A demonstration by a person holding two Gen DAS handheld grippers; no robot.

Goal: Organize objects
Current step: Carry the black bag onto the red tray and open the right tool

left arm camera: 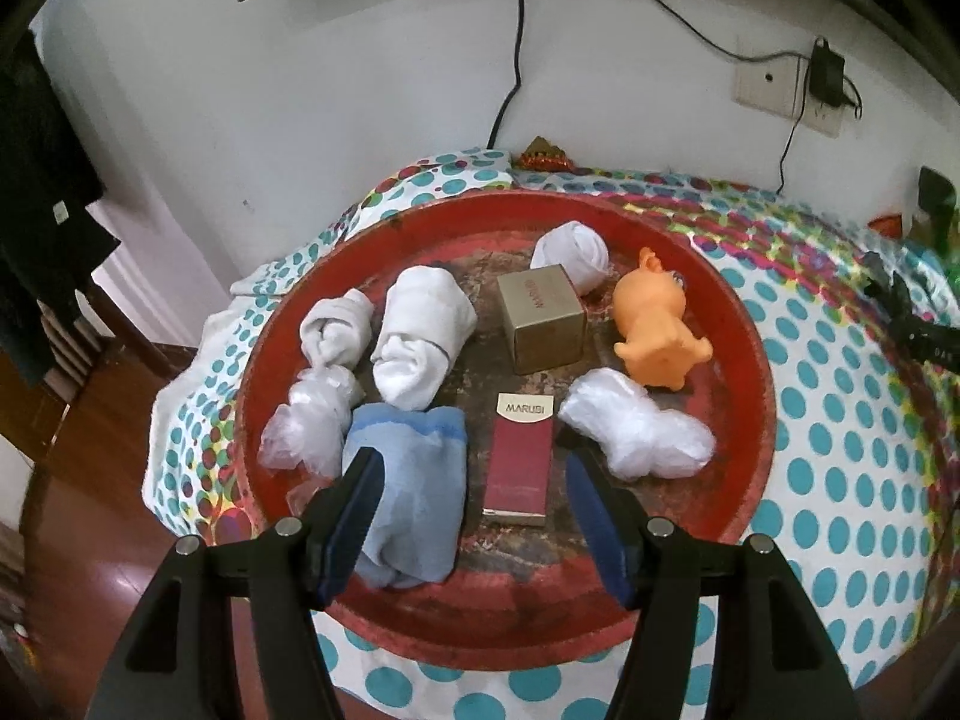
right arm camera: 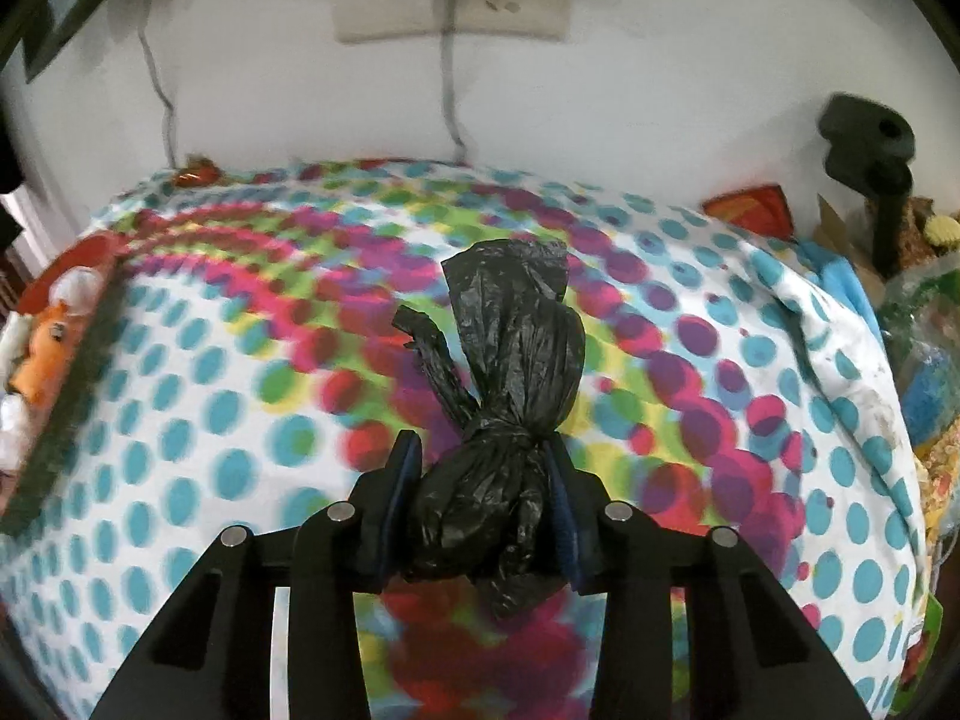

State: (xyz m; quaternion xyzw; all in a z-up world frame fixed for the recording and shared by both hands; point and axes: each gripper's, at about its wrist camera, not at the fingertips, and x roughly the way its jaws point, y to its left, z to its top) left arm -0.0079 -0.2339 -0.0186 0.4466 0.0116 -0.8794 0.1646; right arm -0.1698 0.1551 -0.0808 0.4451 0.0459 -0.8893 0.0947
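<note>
In the right wrist view, the right gripper [right arm camera: 480,483] is clamped on a knotted black plastic bag [right arm camera: 510,396] at lower centre of the frame. The blue pads [right arm camera: 408,480] press the bag's bunched lower part from both sides, and its crinkled, glossy upper end sticks up past the fingertips toward the middle of the frame, with a thin twisted tail to its left. Behind it lies the dotted tablecloth [right arm camera: 180,420].

In the left wrist view, the left gripper [left arm camera: 471,471] stands apart with nothing between its pads, above the near part of a round red tray [left arm camera: 744,360]. A light blue folded sock [left arm camera: 414,480] lies beside its left finger, and a dark red box [left arm camera: 519,462] marked MARUBI lies in the gap further back. A white plastic bag [left arm camera: 642,426] sits just past the right finger.
</note>
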